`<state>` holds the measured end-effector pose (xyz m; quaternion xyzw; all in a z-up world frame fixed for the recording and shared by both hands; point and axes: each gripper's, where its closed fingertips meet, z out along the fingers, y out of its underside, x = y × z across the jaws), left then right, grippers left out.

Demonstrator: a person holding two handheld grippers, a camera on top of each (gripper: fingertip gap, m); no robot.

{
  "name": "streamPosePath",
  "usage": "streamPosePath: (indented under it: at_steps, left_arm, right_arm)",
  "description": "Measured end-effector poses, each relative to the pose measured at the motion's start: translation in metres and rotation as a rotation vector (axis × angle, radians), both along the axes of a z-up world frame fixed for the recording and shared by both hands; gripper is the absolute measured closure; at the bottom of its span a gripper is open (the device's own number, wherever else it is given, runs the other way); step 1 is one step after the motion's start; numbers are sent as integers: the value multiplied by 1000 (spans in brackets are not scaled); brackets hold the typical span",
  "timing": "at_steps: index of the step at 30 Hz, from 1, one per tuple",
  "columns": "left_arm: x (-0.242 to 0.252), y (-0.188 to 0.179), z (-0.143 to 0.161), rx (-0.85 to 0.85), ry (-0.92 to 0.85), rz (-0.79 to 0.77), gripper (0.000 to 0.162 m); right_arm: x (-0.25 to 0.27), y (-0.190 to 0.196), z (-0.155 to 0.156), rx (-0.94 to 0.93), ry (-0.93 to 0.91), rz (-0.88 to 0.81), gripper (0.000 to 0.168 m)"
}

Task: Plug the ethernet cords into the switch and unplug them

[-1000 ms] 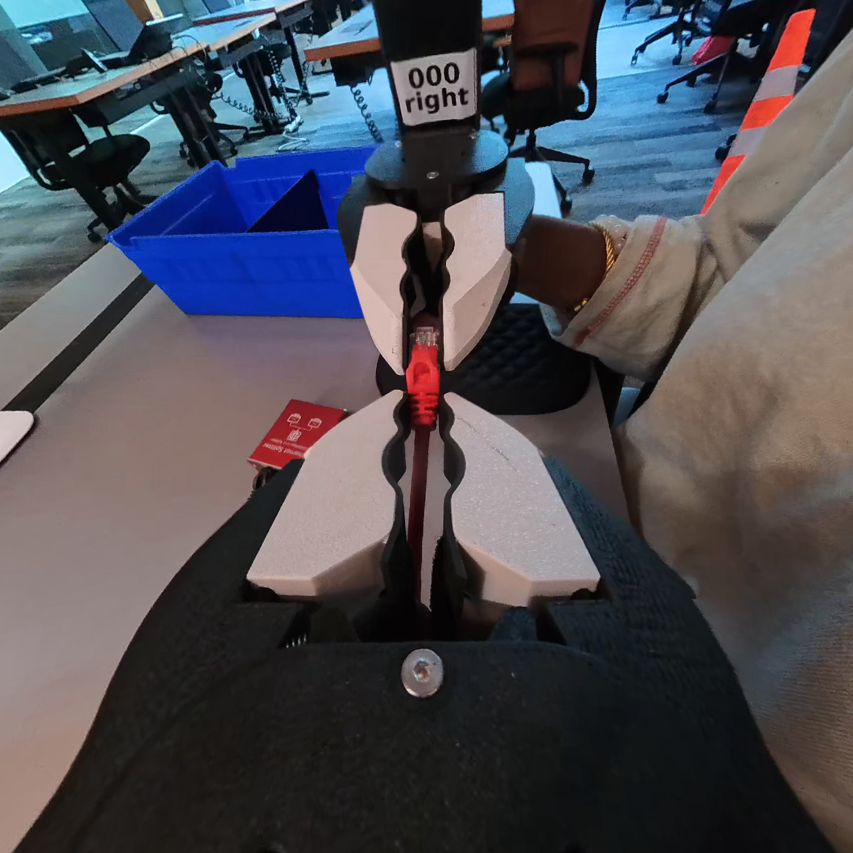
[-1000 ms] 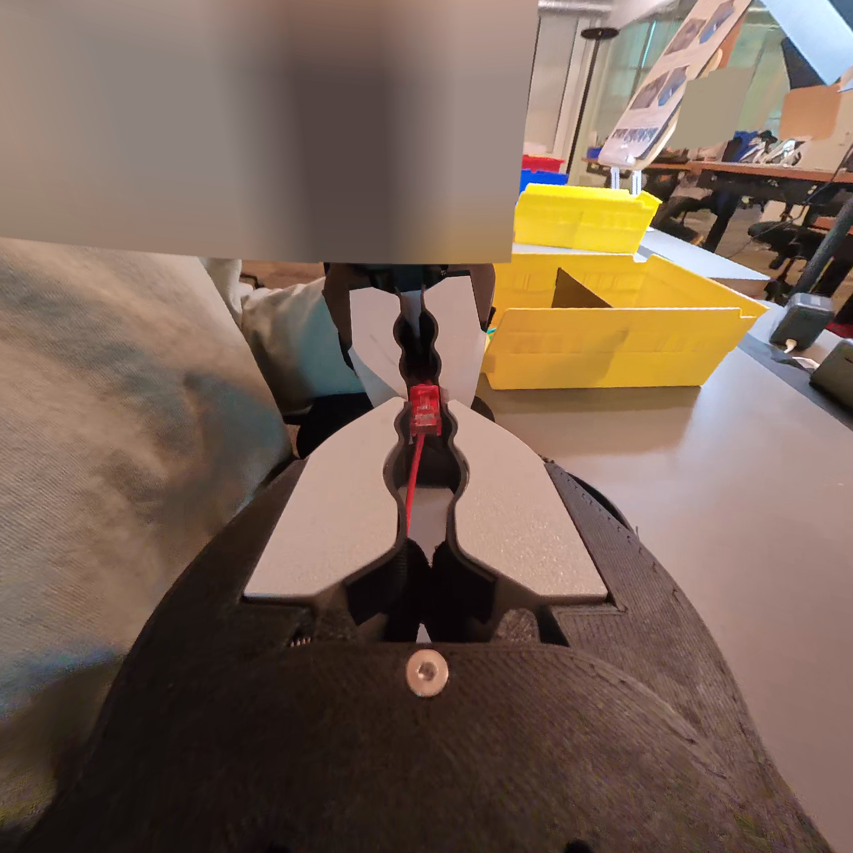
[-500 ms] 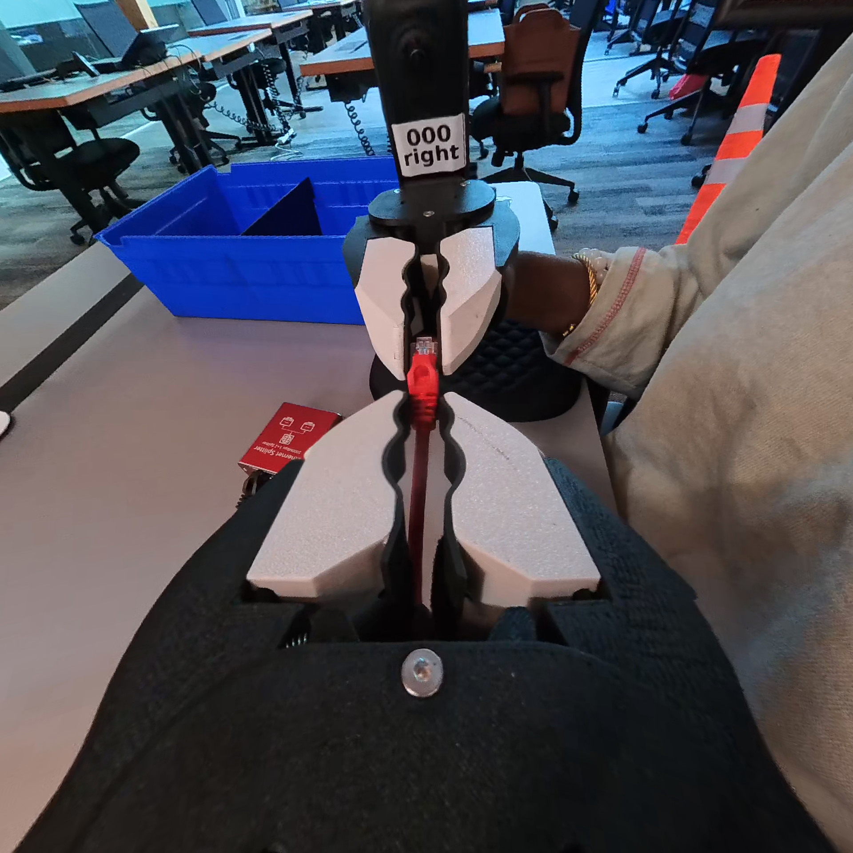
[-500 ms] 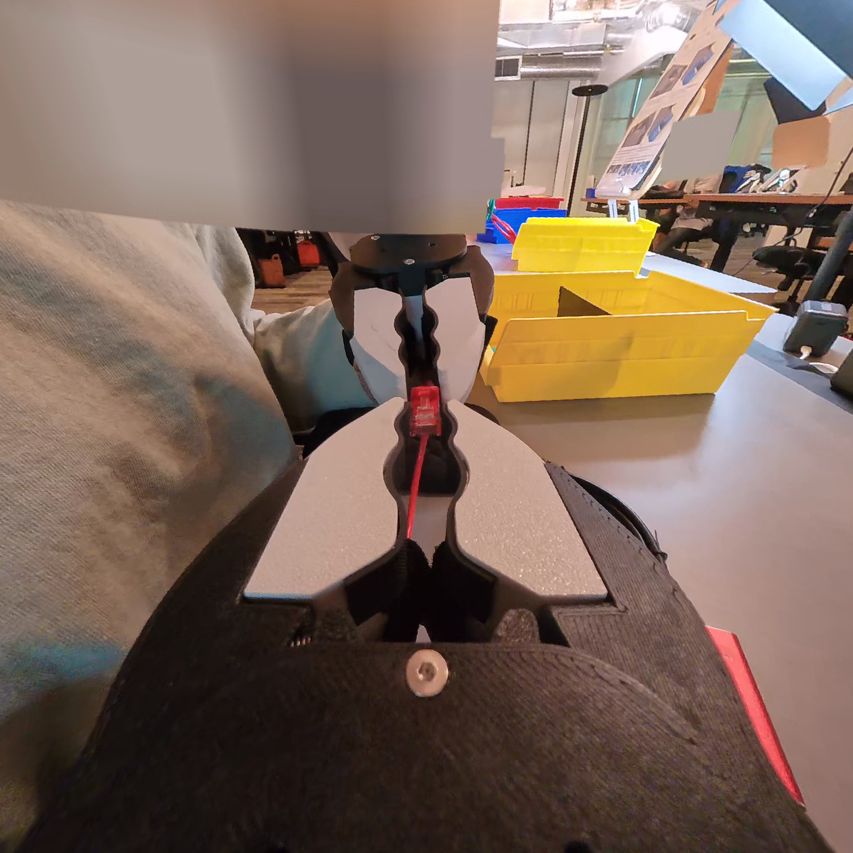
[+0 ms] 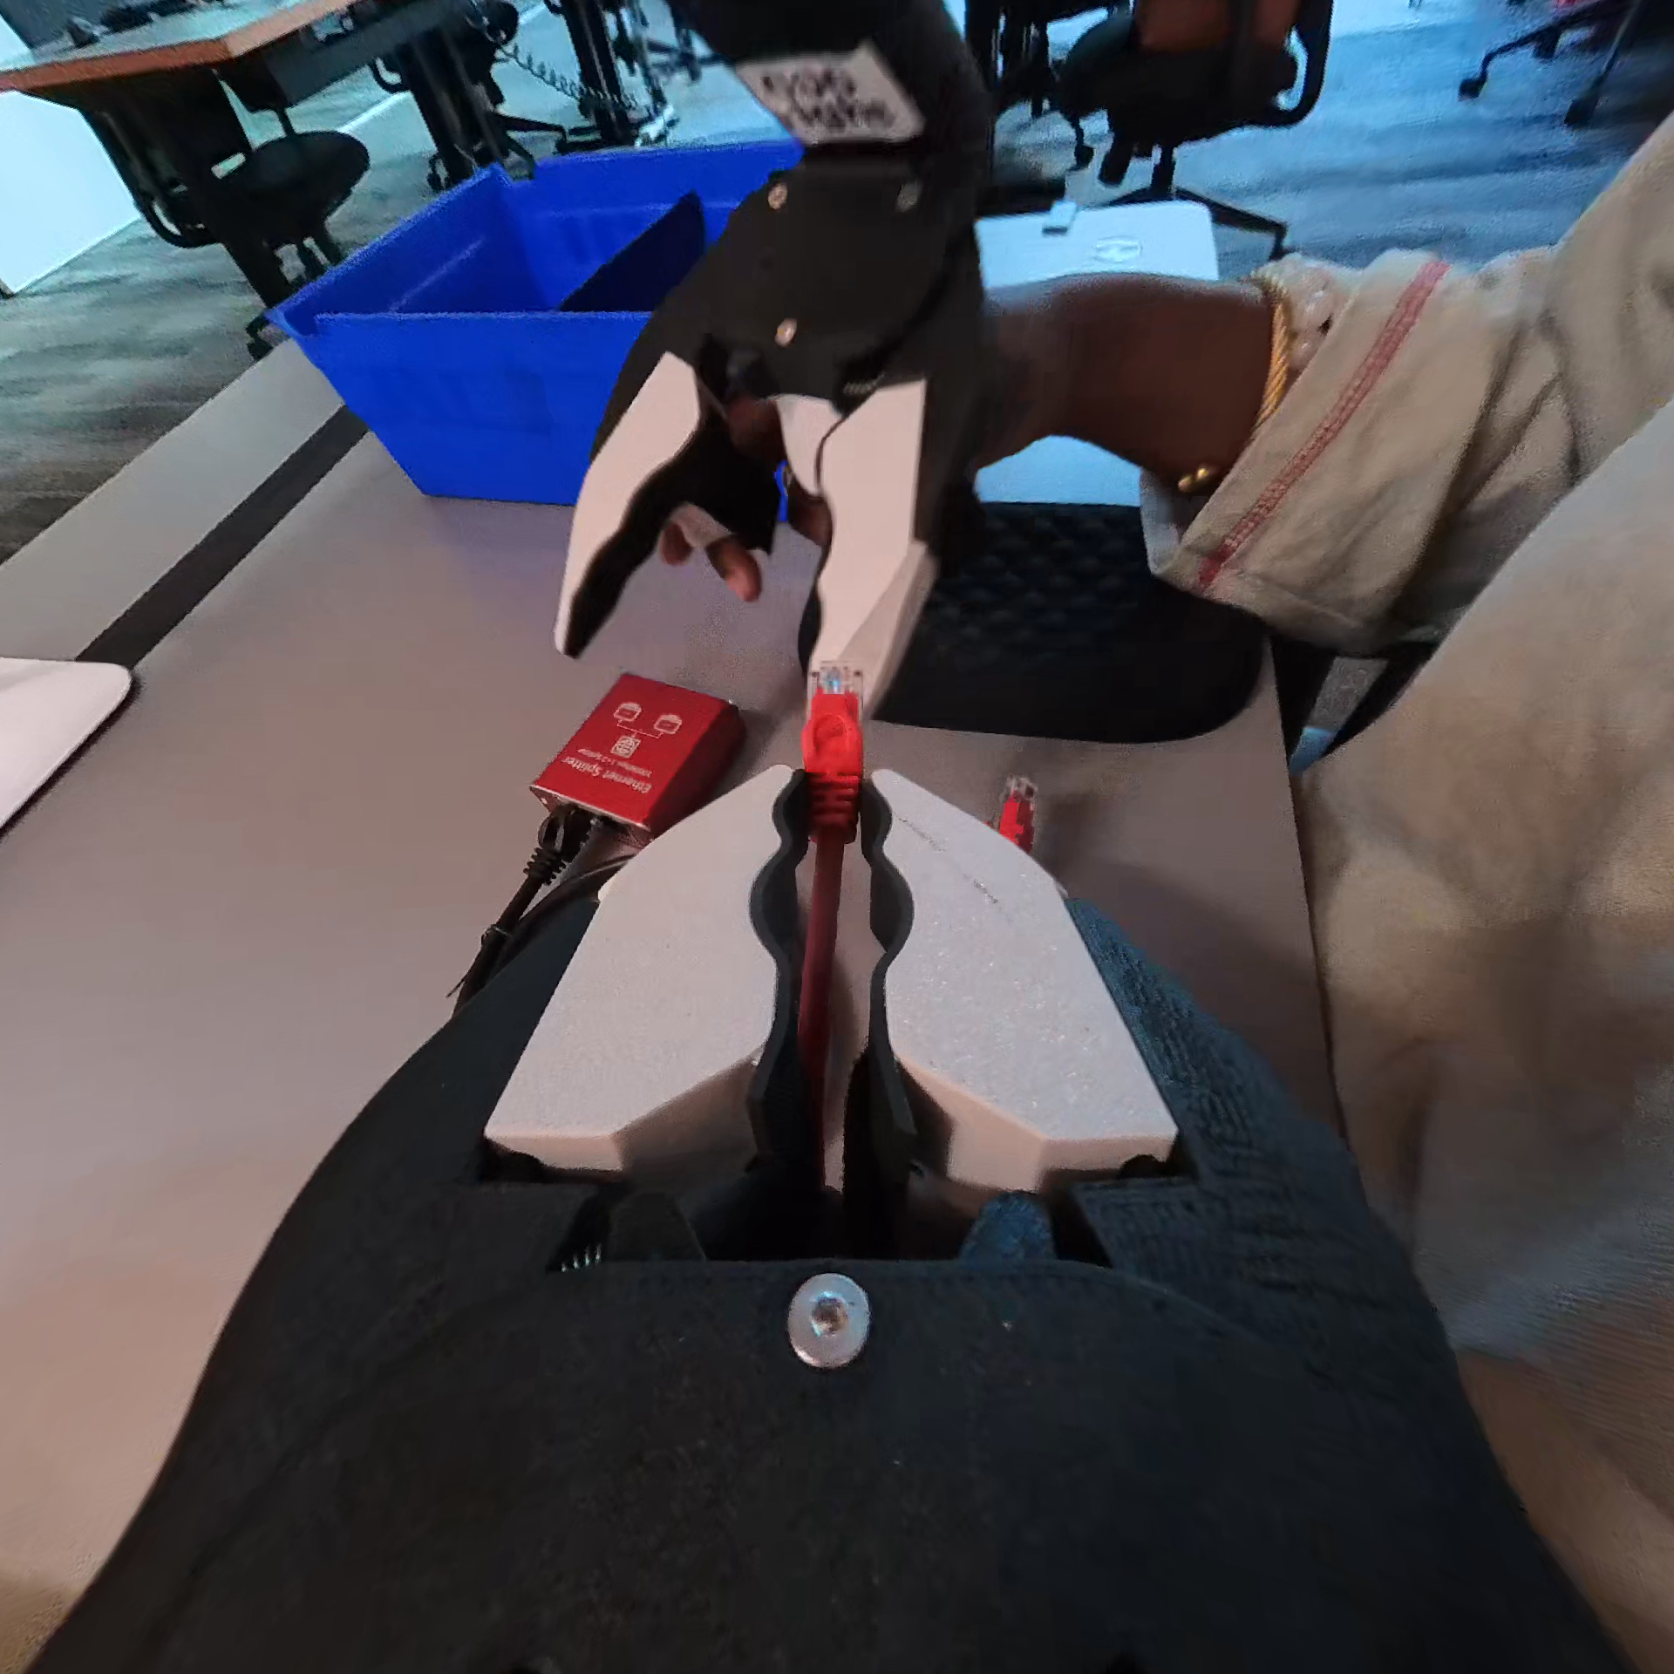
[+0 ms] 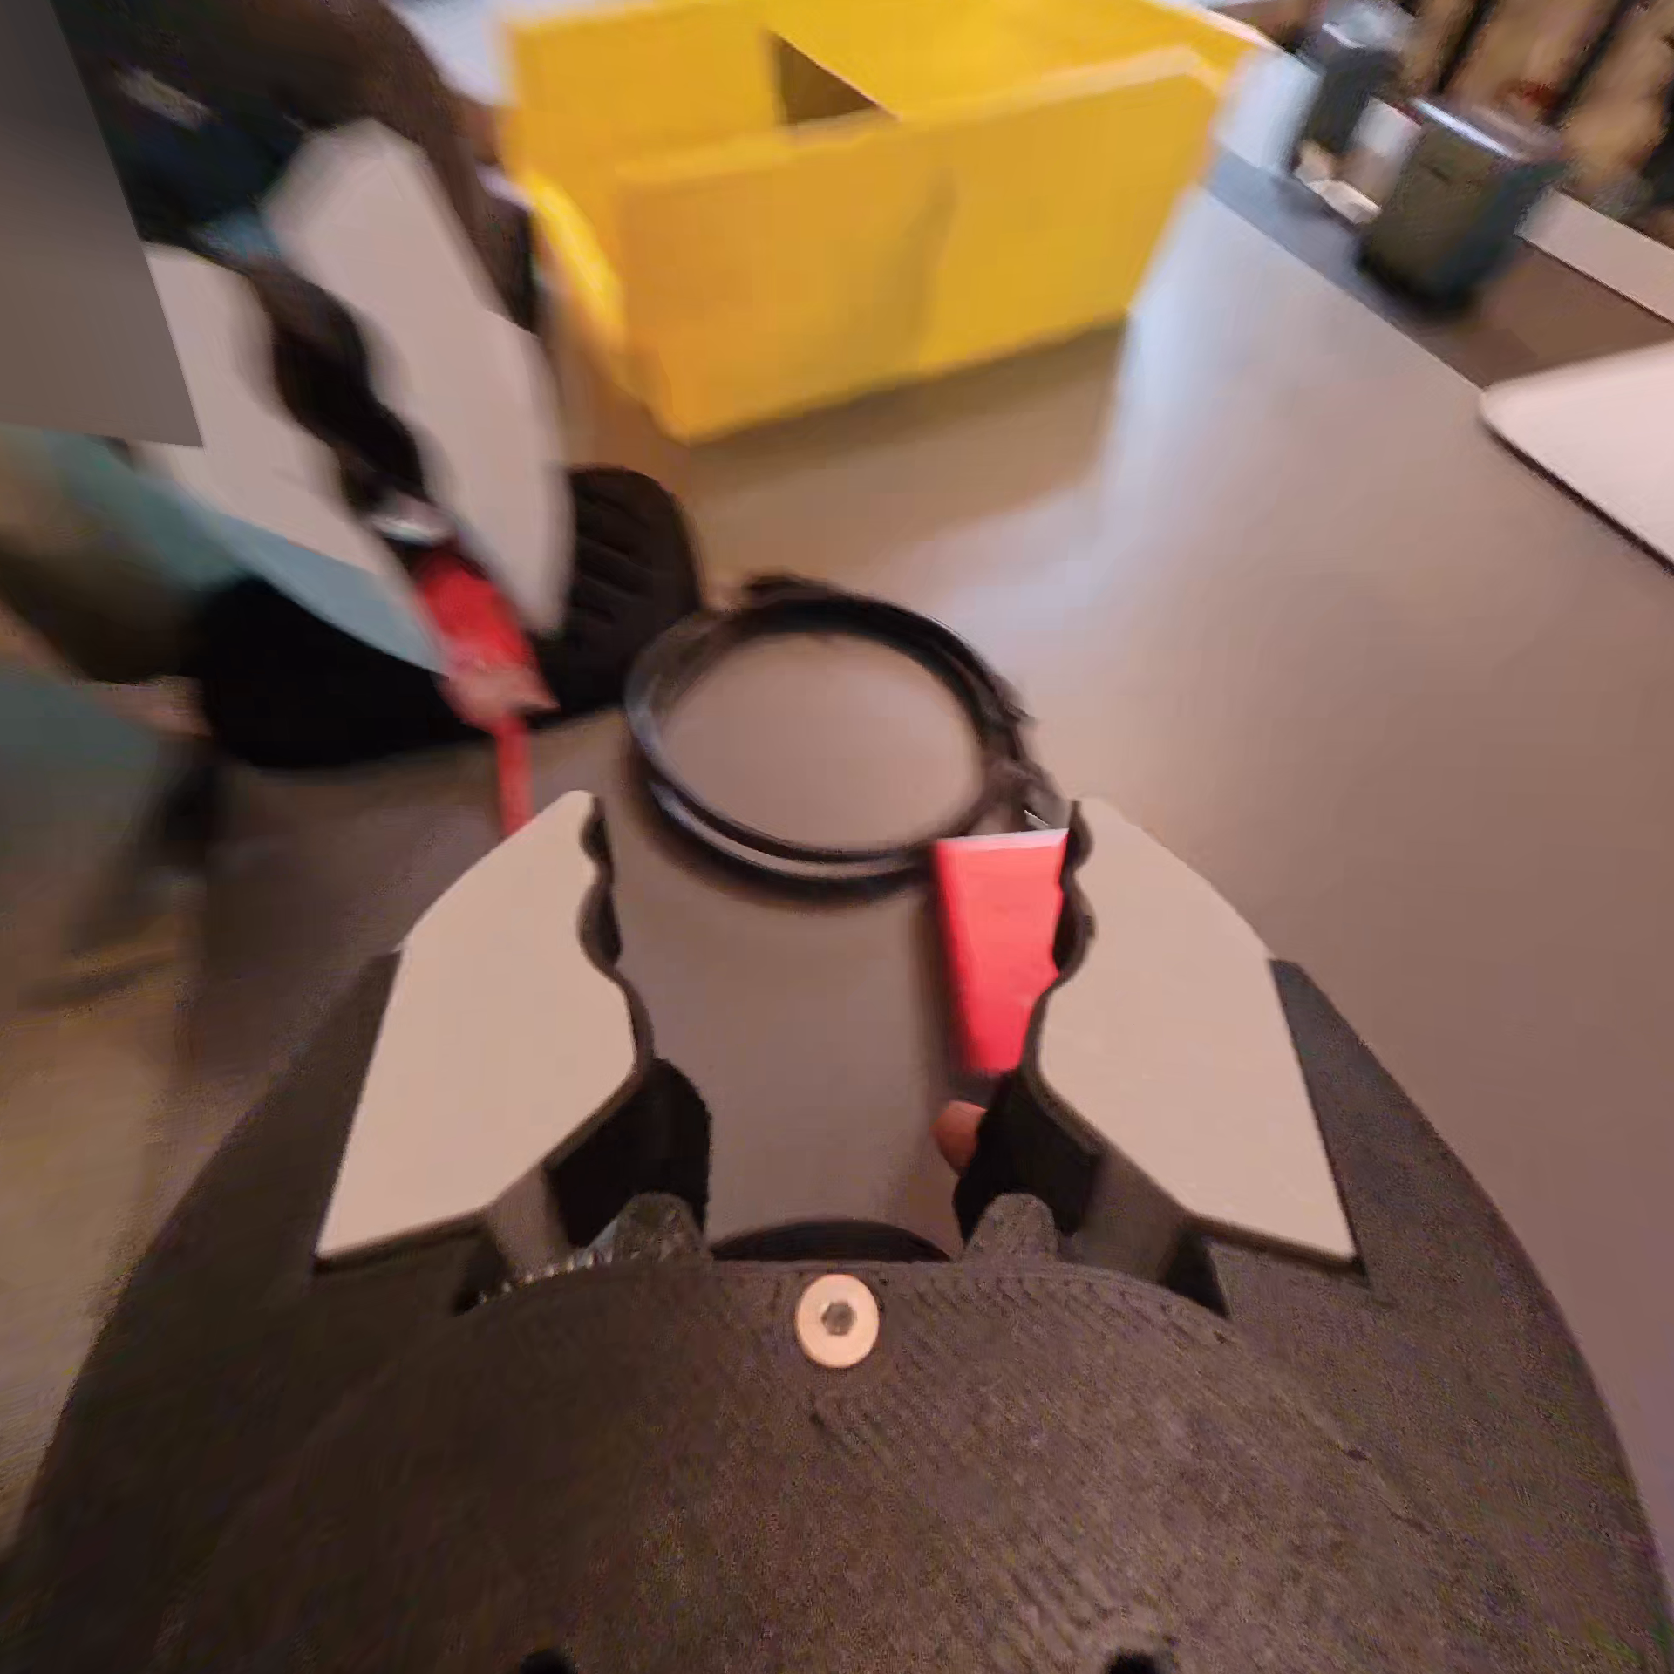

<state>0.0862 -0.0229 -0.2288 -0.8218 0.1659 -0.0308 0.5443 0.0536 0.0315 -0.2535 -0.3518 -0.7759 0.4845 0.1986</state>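
My left gripper [image 5: 832,790] is shut on a red ethernet cord [image 5: 820,915]. Its plug [image 5: 835,716] sticks out past the fingertips, above the table. The red switch box [image 5: 634,752] lies on the table just left of the plug, with black cables [image 5: 543,870] in its near end. My right gripper [image 5: 725,643] hangs open above and beyond the switch. In the blurred right wrist view my right gripper [image 6: 829,815] is open and empty, with the switch [image 6: 996,951] beside its right finger. The left gripper [image 6: 471,625] holds the cord [image 6: 512,761] at upper left. A second red plug [image 5: 1019,806] lies on the table.
A blue bin [image 5: 507,362] stands at the back of the grey table [image 5: 226,906], and a yellow bin [image 6: 861,226] at the other end. A black cable coil [image 6: 815,743] lies by the switch. A black quilted pad [image 5: 1069,616] and a person's sleeve [image 5: 1359,453] are to the right. The switch [image 6: 996,951] lies some 6 cm from my right tips, 12 cm from my left tips. Look for it in the left wrist view [image 5: 668,750] too.
My right gripper has let go of the red plug, opened and dropped toward the switch on the table. My left gripper still holds the cord and now tilts downward.
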Motion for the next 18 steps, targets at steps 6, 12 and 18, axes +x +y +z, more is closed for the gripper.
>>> streamPosePath:
  at_steps: [6,12,18]
  left_arm:
    - [-9,-5,4,31,-25,18,151]
    - [-13,-7,6,70,-56,29,151]
    - [-31,-9,5,48,-23,107,151]
  right_arm:
    - [-20,51,-56,217,-185,-148,76]
    - [-30,56,-72,251,-272,-94,77]
    - [-39,44,-72,344,-134,26,98]
